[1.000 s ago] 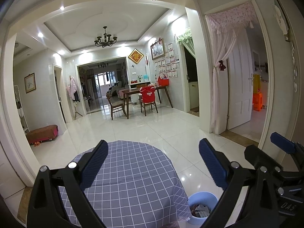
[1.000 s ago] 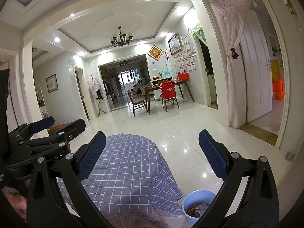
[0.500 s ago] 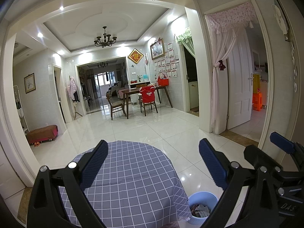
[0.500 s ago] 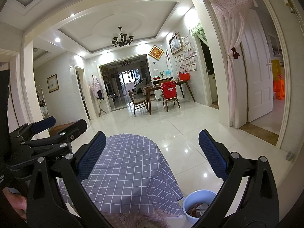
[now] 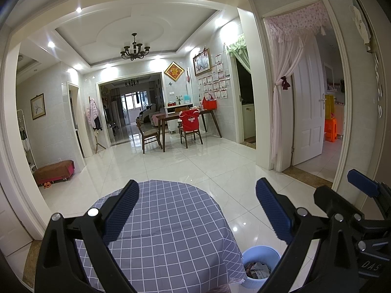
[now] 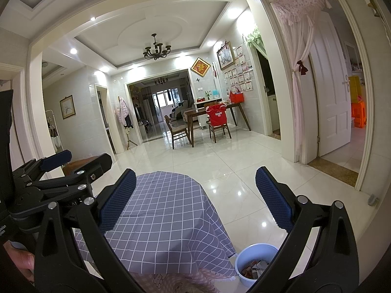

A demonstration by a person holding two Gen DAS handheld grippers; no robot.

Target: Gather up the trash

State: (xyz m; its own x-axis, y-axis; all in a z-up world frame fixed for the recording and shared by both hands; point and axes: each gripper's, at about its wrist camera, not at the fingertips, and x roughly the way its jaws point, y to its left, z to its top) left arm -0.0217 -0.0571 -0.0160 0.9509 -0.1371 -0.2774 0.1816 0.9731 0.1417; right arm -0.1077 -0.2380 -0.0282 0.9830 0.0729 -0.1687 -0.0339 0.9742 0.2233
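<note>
A pale blue bin (image 5: 259,267) (image 6: 254,263) holding crumpled paper trash stands on the floor at the right edge of a round table covered in a purple checked cloth (image 5: 168,229) (image 6: 161,214). No loose trash shows on the cloth. My left gripper (image 5: 196,210) hovers above the table, jaws wide apart, nothing between them. My right gripper (image 6: 195,197) is likewise open and empty above the table's right side. In the right wrist view the left gripper (image 6: 53,171) appears at the left, with a hand (image 6: 19,261) below it.
White glossy floor tiles (image 5: 185,163) stretch ahead to a dining table with chairs (image 5: 180,124). A curtained doorway with a white door (image 5: 308,112) opens on the right. A low brown bench (image 5: 53,172) sits at the left wall.
</note>
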